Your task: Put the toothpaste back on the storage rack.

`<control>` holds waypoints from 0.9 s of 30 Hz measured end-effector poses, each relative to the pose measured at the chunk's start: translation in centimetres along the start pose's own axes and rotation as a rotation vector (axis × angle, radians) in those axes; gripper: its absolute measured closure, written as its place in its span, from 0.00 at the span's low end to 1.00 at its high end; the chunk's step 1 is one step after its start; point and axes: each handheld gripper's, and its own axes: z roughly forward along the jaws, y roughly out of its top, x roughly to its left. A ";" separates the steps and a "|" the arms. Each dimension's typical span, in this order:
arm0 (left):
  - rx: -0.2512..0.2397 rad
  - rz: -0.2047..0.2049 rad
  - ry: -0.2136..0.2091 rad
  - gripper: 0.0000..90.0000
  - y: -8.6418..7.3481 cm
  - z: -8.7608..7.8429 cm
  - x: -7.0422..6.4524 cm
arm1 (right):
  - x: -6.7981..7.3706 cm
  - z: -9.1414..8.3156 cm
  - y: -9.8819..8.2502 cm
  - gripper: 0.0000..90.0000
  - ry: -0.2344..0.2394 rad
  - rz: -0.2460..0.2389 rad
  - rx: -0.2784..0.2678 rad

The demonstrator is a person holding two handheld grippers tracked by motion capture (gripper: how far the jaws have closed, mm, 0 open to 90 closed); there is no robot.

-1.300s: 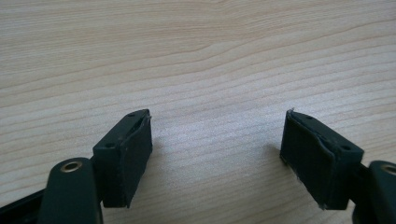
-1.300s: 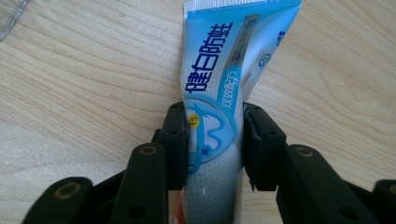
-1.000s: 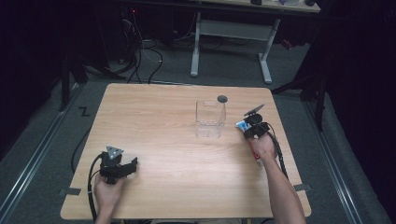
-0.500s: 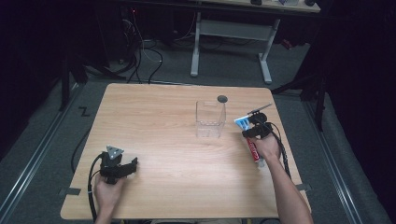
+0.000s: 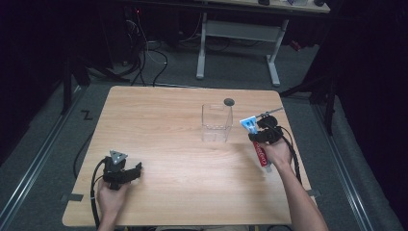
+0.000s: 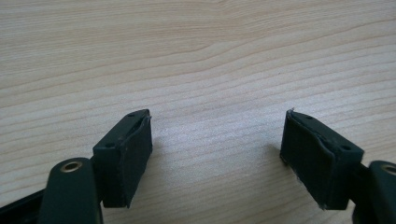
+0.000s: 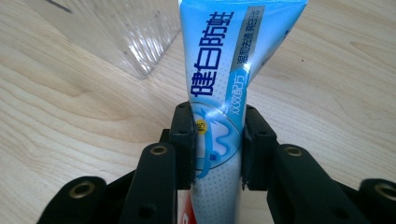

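Our right claw point(image 7: 217, 144) is clamped on a toothpaste tube point(image 7: 224, 74), which we hold above the wooden surface point(image 5: 183, 159) just right of the clear plastic container point(image 5: 216, 122). Our left claw point(image 6: 217, 158) rests open near the surface's front left corner.

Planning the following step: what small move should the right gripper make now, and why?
Probably carry the toothpaste tube left, above the clear container. The right gripper is shut on the tube beside that open-topped container; the left gripper rests open on the table.
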 end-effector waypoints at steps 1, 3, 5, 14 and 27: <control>0.000 0.000 0.000 0.28 0.0 0.0 0.0 | 0.1 -0.1 0.0 0.79 0.002 0.000 -0.003; 0.000 0.000 0.000 0.28 0.0 0.0 0.0 | 0.3 -0.4 0.0 0.79 0.010 -0.006 -0.013; 0.000 0.000 0.000 0.28 0.0 0.0 0.0 | 0.6 -0.6 0.0 0.79 0.011 -0.011 -0.022; 0.000 -0.001 0.000 0.28 0.0 0.0 0.0 | 1.7 -1.2 0.0 0.79 0.039 -0.045 -0.059; 0.000 -0.001 -0.001 0.28 0.0 0.0 0.0 | 3.2 -2.6 0.7 0.79 0.101 -0.071 -0.130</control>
